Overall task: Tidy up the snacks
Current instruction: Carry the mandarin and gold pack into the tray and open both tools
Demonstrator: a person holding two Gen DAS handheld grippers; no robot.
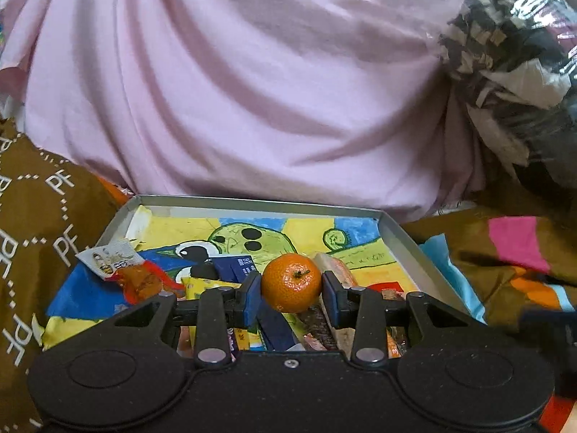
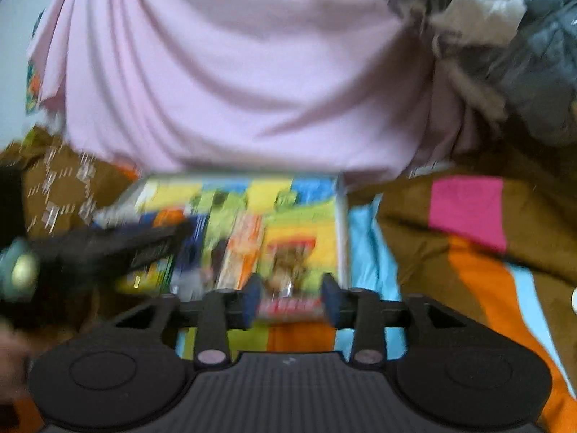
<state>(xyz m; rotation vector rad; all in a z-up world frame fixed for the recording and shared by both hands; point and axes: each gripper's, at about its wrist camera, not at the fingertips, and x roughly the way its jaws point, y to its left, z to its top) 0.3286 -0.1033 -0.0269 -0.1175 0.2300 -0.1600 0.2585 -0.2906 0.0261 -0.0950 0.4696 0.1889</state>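
Observation:
My left gripper (image 1: pixel 291 288) is shut on a small orange tangerine (image 1: pixel 290 282), its stem end facing the camera, held just above a metal tray (image 1: pixel 404 238). The tray is lined with a bright painted drawing and holds several wrapped snacks, among them a dark blue packet (image 1: pixel 239 265) and a red-and-clear wrapper (image 1: pixel 119 263). In the blurred right wrist view, my right gripper (image 2: pixel 291 301) has a snack packet with a red label (image 2: pixel 290 306) spanning the gap between its blue pads, at the near right corner of the same tray (image 2: pixel 342 216).
The tray rests on a brown patterned blanket (image 1: pixel 47 216) with pink, orange and light blue patches (image 2: pixel 468 209). A big pink fabric bundle (image 1: pixel 252 90) rises right behind the tray. A clear plastic bag of dark cloth (image 1: pixel 512 54) sits at the upper right. A dark blurred shape (image 2: pixel 108 249) crosses the tray's left side.

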